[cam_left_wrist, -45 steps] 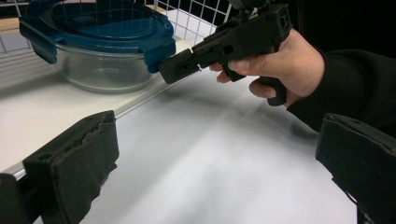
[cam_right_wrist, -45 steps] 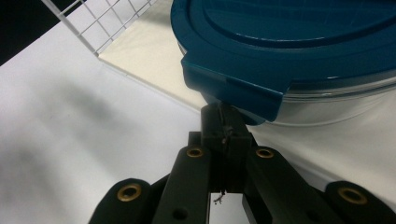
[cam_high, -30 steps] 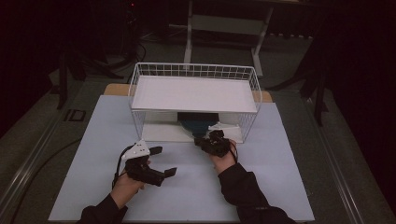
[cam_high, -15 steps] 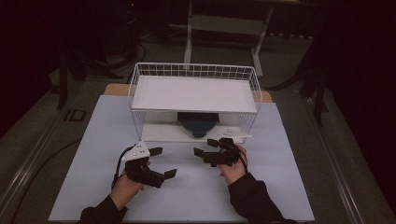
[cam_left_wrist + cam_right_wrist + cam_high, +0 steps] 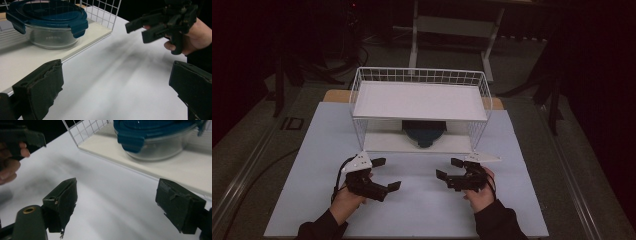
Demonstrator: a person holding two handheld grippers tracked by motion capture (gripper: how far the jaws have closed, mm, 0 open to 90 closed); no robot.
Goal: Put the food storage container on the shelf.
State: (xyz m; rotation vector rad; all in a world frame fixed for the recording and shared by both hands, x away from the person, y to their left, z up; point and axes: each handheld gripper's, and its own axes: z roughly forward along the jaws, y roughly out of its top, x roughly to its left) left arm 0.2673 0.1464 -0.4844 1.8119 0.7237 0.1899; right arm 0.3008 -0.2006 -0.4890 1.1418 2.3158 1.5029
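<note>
Two grippers hover low over the white table, jaws wide and empty.
The left gripper [image 5: 386, 174] and right gripper [image 5: 448, 168], its jaws just opened, point inward; the lidded glass bowl [image 5: 424, 132] sits under the wire rack [image 5: 419, 75].

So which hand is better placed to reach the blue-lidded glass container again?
Probably the right. The right tool is open and empty, nearer the round glass container with the blue clip lid on the white wire rack's lower shelf. The left tool, also open, sits farther off to the side.
</note>
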